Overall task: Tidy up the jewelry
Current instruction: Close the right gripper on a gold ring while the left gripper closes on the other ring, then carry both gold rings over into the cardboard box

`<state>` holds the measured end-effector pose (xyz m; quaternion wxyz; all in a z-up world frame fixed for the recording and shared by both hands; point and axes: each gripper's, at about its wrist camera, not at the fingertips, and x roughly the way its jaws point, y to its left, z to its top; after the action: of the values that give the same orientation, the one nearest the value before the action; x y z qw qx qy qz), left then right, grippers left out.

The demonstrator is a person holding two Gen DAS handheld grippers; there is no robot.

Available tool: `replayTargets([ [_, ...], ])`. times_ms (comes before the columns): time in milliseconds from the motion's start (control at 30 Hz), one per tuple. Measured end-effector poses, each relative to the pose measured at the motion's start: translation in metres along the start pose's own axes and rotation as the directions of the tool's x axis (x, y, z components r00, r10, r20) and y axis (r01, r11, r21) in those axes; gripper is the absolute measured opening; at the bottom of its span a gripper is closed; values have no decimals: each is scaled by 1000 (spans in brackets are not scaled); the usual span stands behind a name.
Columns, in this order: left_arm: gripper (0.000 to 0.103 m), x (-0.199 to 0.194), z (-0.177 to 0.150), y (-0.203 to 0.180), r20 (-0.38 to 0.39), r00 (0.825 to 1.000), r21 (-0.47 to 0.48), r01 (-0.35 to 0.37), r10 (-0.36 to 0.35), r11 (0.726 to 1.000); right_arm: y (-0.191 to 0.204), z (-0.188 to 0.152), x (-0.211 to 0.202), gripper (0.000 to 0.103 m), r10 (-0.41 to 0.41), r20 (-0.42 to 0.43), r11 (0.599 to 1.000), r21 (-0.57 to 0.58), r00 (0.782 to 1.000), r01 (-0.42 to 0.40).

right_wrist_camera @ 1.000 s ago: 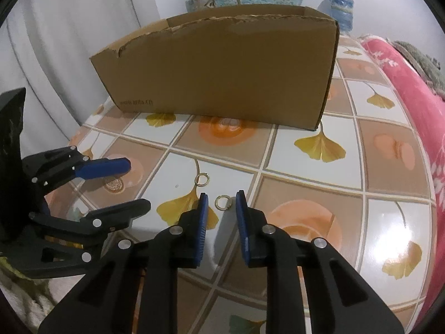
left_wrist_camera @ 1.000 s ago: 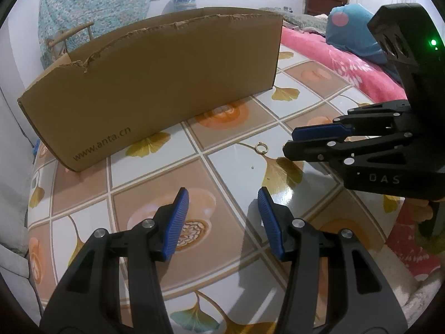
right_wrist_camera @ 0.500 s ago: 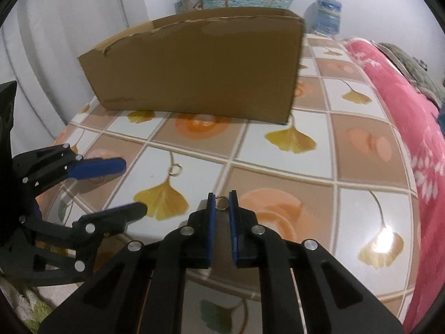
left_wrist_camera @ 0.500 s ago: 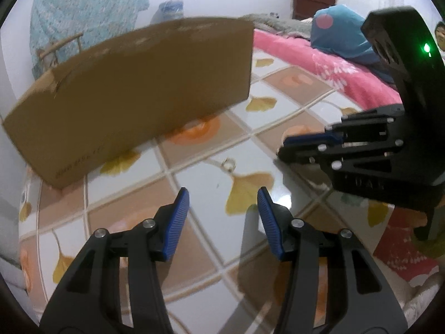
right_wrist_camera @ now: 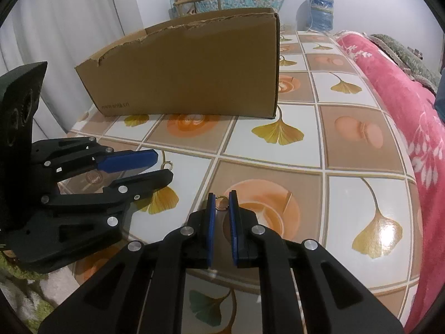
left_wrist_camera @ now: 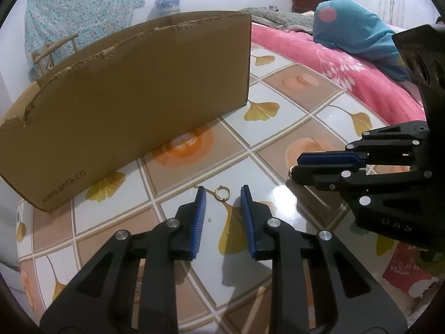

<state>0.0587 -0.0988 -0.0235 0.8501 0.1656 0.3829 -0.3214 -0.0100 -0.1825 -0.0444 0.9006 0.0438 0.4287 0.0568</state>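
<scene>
Two small gold rings are in play on the tiled table (left_wrist_camera: 278, 105). One ring (left_wrist_camera: 222, 193) lies flat on the table, right between the tips of my left gripper (left_wrist_camera: 223, 190). Its jaws are closing, and the blue pads stand a little apart from the ring on each side. The right wrist view shows this ring (right_wrist_camera: 167, 165) by the left gripper (right_wrist_camera: 162, 167). My right gripper (right_wrist_camera: 222, 197) is shut on the other ring (right_wrist_camera: 221, 204), pinched upright at the pad tips. In the left wrist view only a gold edge (left_wrist_camera: 290, 170) peeks from the right gripper (left_wrist_camera: 294, 167).
A torn cardboard box (left_wrist_camera: 139, 97) (right_wrist_camera: 194, 69) stands open-topped across the far side of the table. A pink blanket (right_wrist_camera: 403, 89) on a bed borders the table on the right, with a blue pillow (left_wrist_camera: 356, 27) on it. A chair (right_wrist_camera: 198, 1) stands behind the box.
My left gripper moved up to the lying ring and its jaws narrowed around it. The right gripper shut on the other ring, which lay loose before its fingers earlier.
</scene>
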Motion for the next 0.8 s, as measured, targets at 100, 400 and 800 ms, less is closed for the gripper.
replayTargets([
  [100, 23, 1, 1, 0, -1, 1000, -5, 4, -4, 1000, 0, 0, 0, 10, 3, 2, 1000, 2, 1000, -3],
  [400, 10, 4, 3, -2, 2, 1000, -12, 5, -5, 1000, 0, -1, 0, 10, 10, 8, 1000, 12, 1000, -10],
  [800, 9, -2, 1, -1, 24, 1000, -4, 6, -6, 1000, 0, -1, -1, 10, 6, 7, 1000, 13, 1000, -6],
])
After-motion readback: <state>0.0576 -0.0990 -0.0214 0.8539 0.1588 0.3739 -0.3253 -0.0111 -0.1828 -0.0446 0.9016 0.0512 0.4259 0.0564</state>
